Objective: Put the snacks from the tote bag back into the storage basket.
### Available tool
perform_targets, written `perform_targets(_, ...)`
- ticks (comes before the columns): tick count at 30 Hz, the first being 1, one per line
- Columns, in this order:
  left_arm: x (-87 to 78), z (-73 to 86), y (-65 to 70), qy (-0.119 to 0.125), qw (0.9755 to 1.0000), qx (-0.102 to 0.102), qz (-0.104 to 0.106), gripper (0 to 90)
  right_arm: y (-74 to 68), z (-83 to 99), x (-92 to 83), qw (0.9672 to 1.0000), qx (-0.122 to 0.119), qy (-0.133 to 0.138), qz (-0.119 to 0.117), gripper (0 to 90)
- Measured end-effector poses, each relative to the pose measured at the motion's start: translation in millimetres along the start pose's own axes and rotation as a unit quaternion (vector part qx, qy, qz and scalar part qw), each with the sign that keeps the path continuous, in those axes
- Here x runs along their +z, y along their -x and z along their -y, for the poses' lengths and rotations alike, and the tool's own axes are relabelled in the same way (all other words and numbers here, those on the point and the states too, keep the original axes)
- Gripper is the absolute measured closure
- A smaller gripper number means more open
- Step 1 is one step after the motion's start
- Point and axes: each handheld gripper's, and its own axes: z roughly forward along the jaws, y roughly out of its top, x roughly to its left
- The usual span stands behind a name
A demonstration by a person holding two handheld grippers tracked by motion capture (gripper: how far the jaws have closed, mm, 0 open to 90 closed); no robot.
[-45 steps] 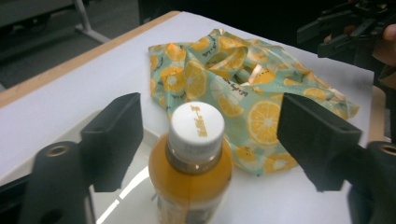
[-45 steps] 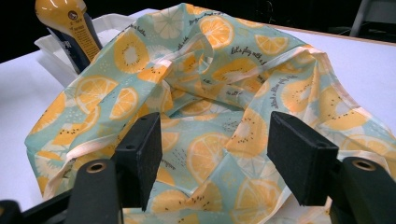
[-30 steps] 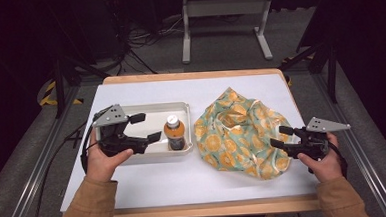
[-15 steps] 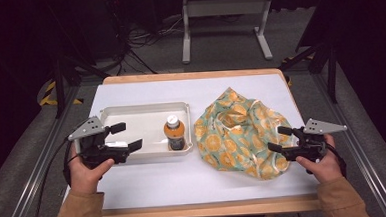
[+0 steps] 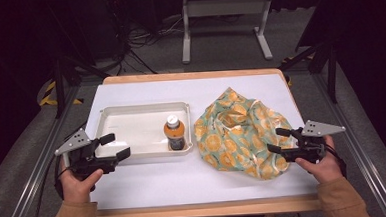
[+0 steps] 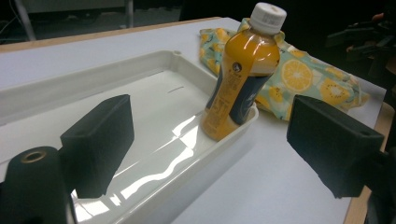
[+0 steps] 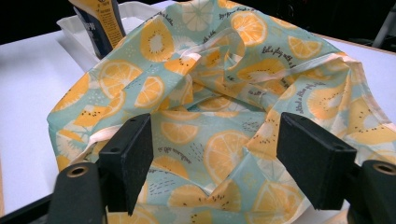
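Note:
An orange drink bottle (image 5: 175, 134) with a white cap stands upright at the right end of a white tray (image 5: 131, 109). My left gripper (image 5: 115, 146) is open at the tray's front left corner, well apart from the bottle (image 6: 238, 79), with one jaw over the tray (image 6: 93, 79). A crumpled teal bag printed with orange slices (image 5: 237, 131) lies to the right of the tray. At its front right edge my right gripper (image 5: 278, 140) is open. Its jaws have just been closing a little, with bag cloth (image 7: 224, 84) lying loose between them and not pinched.
The table has a white top (image 5: 184, 179) with a wooden edge at the front. Dark floor, cables and a metal stand lie beyond the far edge. The other hand and its gripper (image 6: 369, 37) show beyond the bag.
My left gripper has drawn back from beside the bottle, moving left and toward the table's front, and sits lower. The right gripper has stayed at the bag's edge.

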Motion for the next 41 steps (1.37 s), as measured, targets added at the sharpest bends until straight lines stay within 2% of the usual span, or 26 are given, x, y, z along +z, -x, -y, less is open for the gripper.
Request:
perform_targets(6,0.9,20.9,-13.0,0.002,0.9999,-0.013,-0.003,15.3,-0.1,0.2,0.2,1.0,0.001,0.001,0.003,26.3)
perform_targets(11,3.8,30.2,-17.0,0.002,0.9997,-0.017,-0.018,15.0,0.1,1.0,0.1,1.0,0.004,0.003,0.002,25.4)
perform_targets(14,6.9,38.0,-19.3,0.003,0.9996,-0.022,-0.015,14.5,0.2,1.6,0.5,1.0,0.003,0.002,0.004,25.2)
perform_targets(19,10.9,43.5,-15.9,0.005,0.9991,-0.021,-0.035,17.7,0.8,3.5,1.6,1.0,0.005,-0.001,0.004,25.0)
perform_targets(21,17.6,48.5,-13.8,-0.004,0.9986,-0.019,-0.049,19.2,2.1,5.4,2.7,0.9999,0.007,-0.005,0.006,24.9)
perform_targets(27,21.4,49.5,-10.0,-0.005,0.999,-0.004,-0.043,20.0,5.0,9.7,4.2,0.9998,0.014,-0.009,0.011,24.8)
perform_targets(29,23.3,51.6,-11.2,-0.012,0.9991,0.003,-0.04,20.1,5.1,10.2,4.6,0.9998,0.016,-0.009,0.011,24.7)
perform_targets(33,22.0,54.2,-14.0,-0.006,0.9995,-0.011,-0.031,18.5,5.1,11.2,5.5,0.9997,0.017,-0.011,0.01,24.7)
perform_targets(41,22.0,52.4,-10.9,-0.002,0.9995,-0.008,-0.031,18.5,5.4,11.6,5.3,0.9997,0.018,-0.011,0.011,24.5)
